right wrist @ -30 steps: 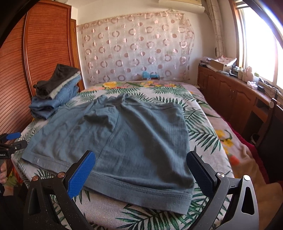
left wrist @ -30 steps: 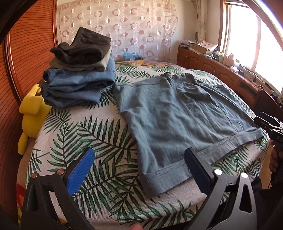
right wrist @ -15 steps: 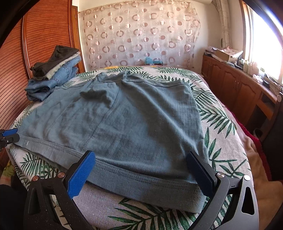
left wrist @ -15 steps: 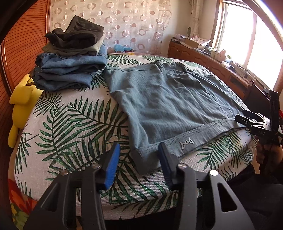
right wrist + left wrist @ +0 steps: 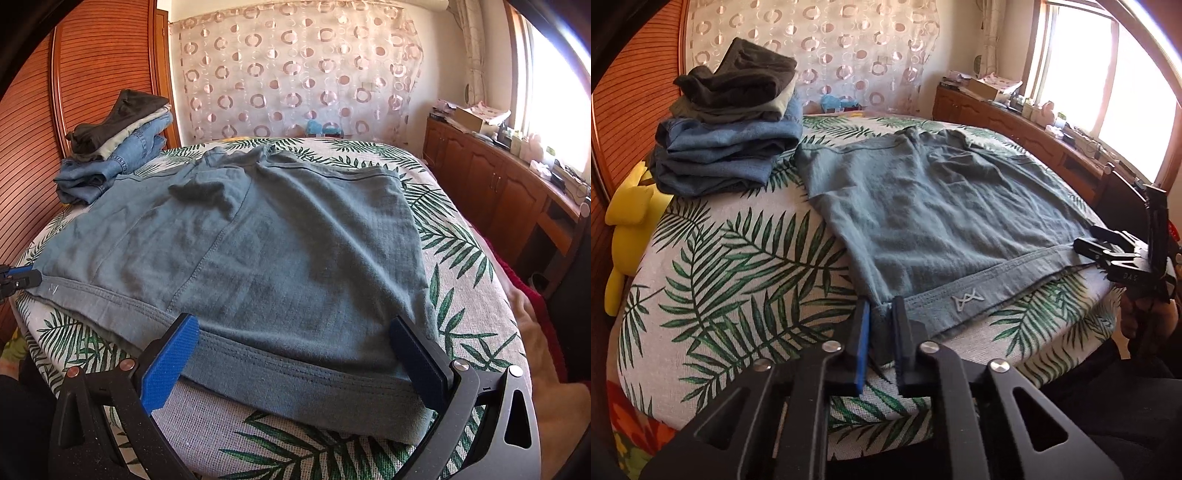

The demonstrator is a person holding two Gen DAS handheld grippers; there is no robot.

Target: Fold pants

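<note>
Left gripper (image 5: 881, 314): matte black frame with triangular cut-outs in each arm; round silver screw heads at the pivots, three showing. Fingers faced with blue textured pads (image 5: 863, 347).

Right gripper (image 5: 295, 354): same black build, finely speckled finish, silver screws near each finger base, blue ribbed pads (image 5: 170, 363). Seen from the left wrist view, white lettering "DA5" on its black body, an upright black bar just above that lettering.

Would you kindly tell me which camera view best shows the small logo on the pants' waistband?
The left wrist view: the logo on the pants is near and sharp. In the right wrist view it is a tiny, unreadable mark at the left edge.
</note>
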